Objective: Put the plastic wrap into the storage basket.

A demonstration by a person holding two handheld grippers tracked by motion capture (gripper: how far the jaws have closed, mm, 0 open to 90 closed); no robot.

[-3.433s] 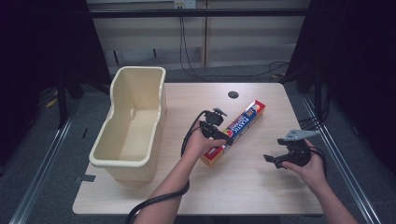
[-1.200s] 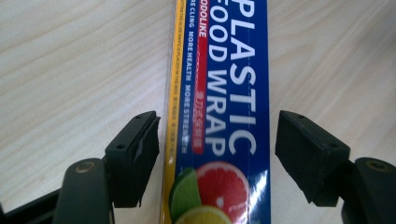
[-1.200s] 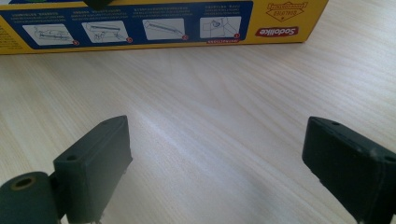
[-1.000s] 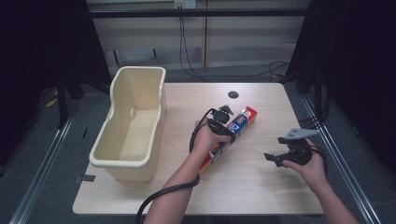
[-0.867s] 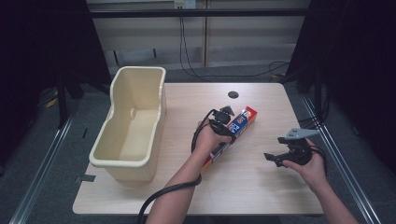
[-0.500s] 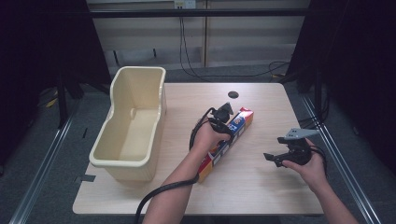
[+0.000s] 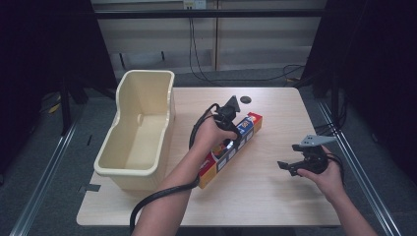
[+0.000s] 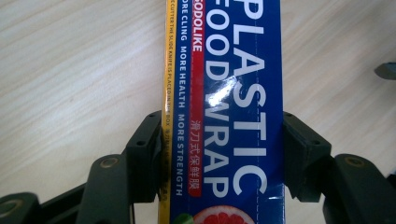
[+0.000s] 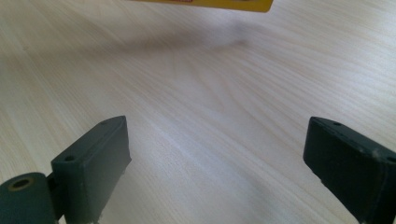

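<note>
The plastic wrap box [image 7: 231,147] lies at centre of the table [image 7: 275,196], long axis diagonal, red end toward far right, yellow end toward near left. The left gripper [image 8: 219,158] has both jaws pressed on box's sides. The right gripper [image 7: 295,164] is wide open w/ nothing between, near right edge.

My left gripper [image 8: 219,158] sets matt black plastic jaws against a glossy printed cardboard box of plastic wrap [image 8: 224,107], its blue face catching a white glare. The table [image 9: 196,93] under my right gripper [image 9: 219,168] is pale wood-grain laminate, smooth with a soft sheen. Those jaws look matt and faintly scuffed, with a dull brass-coloured metal pin at one joint. The cream bin [image 7: 140,132] looks like smooth moulded plastic with a low gloss.
</note>
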